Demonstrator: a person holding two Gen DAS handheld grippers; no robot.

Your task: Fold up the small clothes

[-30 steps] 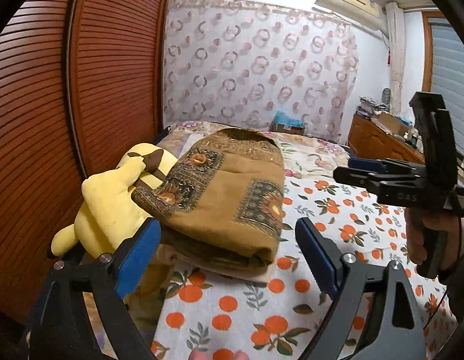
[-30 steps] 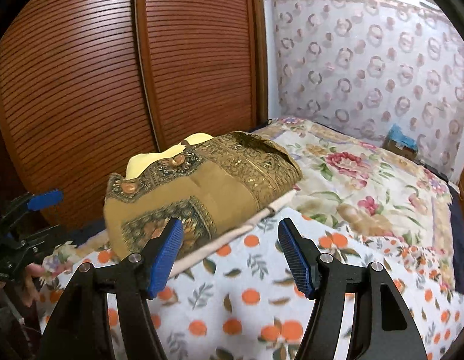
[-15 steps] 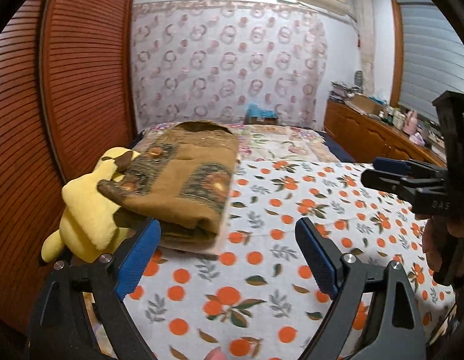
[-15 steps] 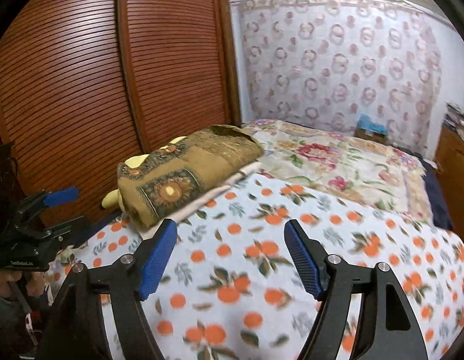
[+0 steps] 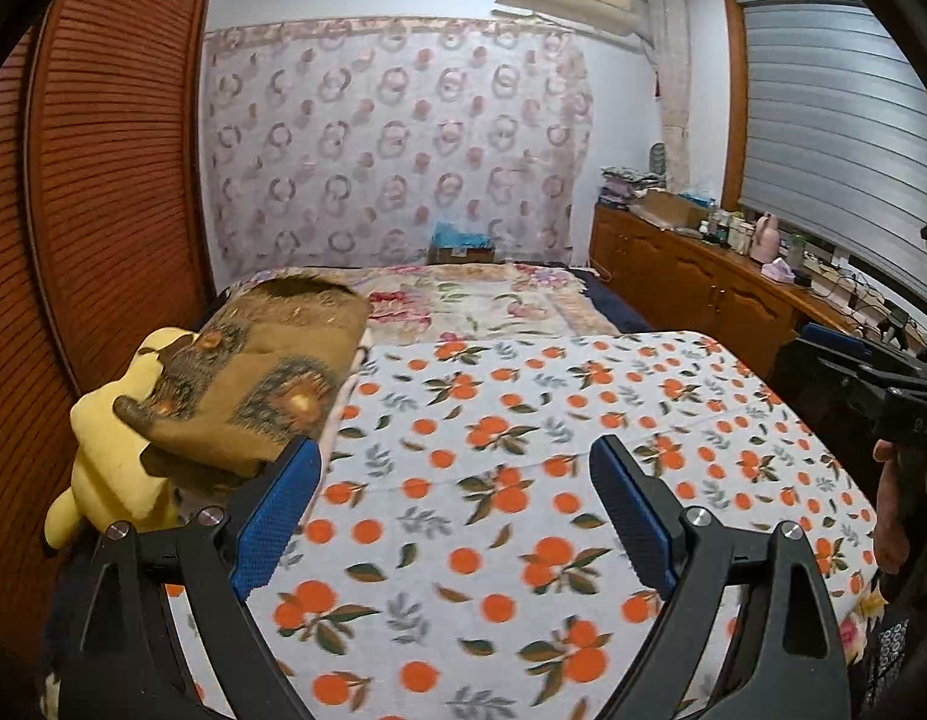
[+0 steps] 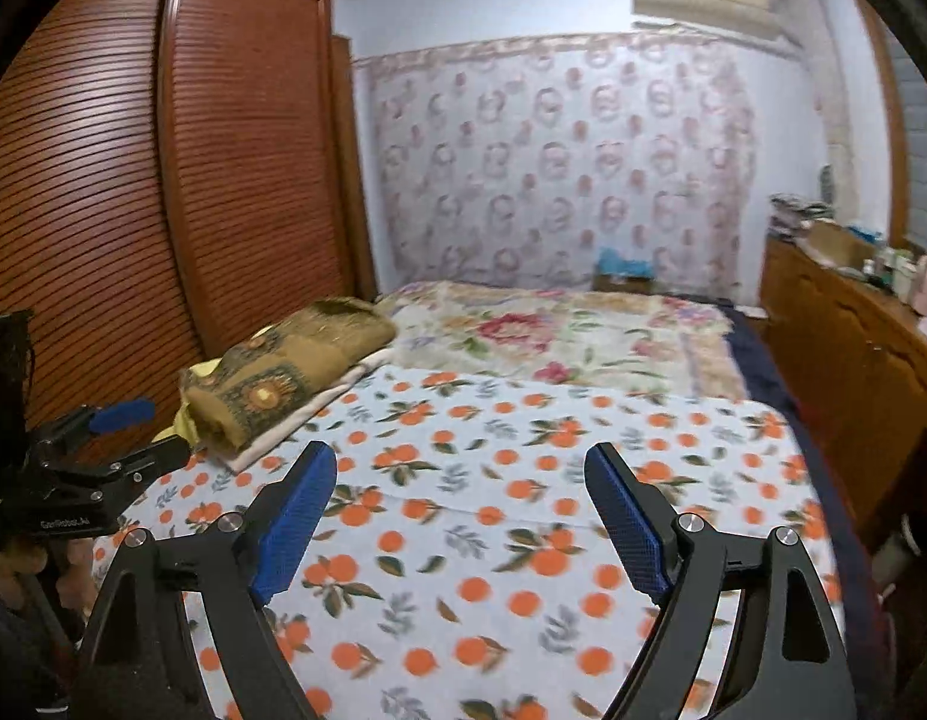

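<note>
One yellow plush toy point(image 5: 103, 462) lies under the folded brown garment point(image 5: 265, 384).

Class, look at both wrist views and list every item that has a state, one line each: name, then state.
Brown patterned garment: folded, lying on a pale folded cloth at the bed's left edge.
Yellow plush toy: partly under the garment.
Orange-print cloth: spread flat on the bed.
Left claw: open, nothing between its pads.
Right claw: jaws opening, nothing between them.
Window blind: lowered.
</note>
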